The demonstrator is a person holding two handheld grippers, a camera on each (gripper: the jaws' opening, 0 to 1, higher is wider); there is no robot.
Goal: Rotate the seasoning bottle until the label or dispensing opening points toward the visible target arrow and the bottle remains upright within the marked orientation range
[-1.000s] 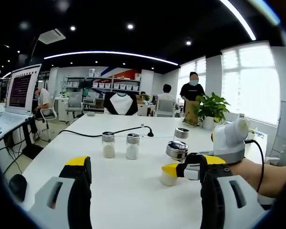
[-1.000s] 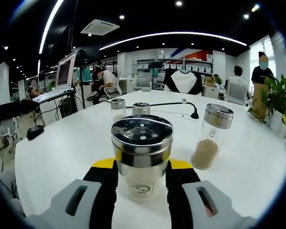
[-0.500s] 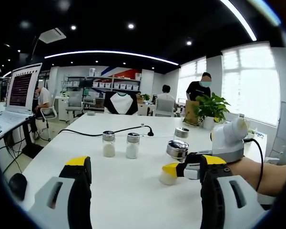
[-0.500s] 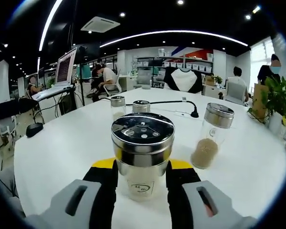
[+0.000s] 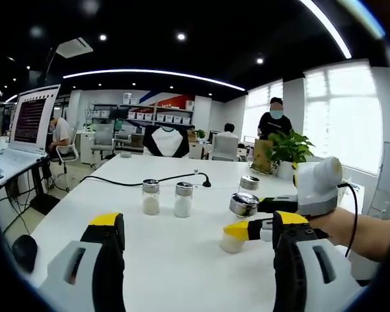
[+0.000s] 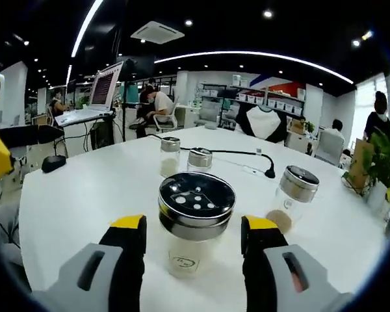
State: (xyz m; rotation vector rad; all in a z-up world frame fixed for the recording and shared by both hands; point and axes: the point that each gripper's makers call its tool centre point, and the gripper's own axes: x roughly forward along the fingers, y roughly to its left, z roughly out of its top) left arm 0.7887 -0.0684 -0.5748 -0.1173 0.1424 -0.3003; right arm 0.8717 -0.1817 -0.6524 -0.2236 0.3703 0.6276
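A clear glass seasoning bottle [image 6: 195, 231] with a perforated steel shaker lid stands upright on the white table [image 6: 84, 195], holding pale powder, with a small label, perhaps a face, facing forward.

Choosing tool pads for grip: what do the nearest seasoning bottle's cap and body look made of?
Seasoning bottle: the cap looks like polished metal, mirroring ceiling lights; the body looks like clear glass or hard plastic, since pale contents show through. Which of the two is unclear.
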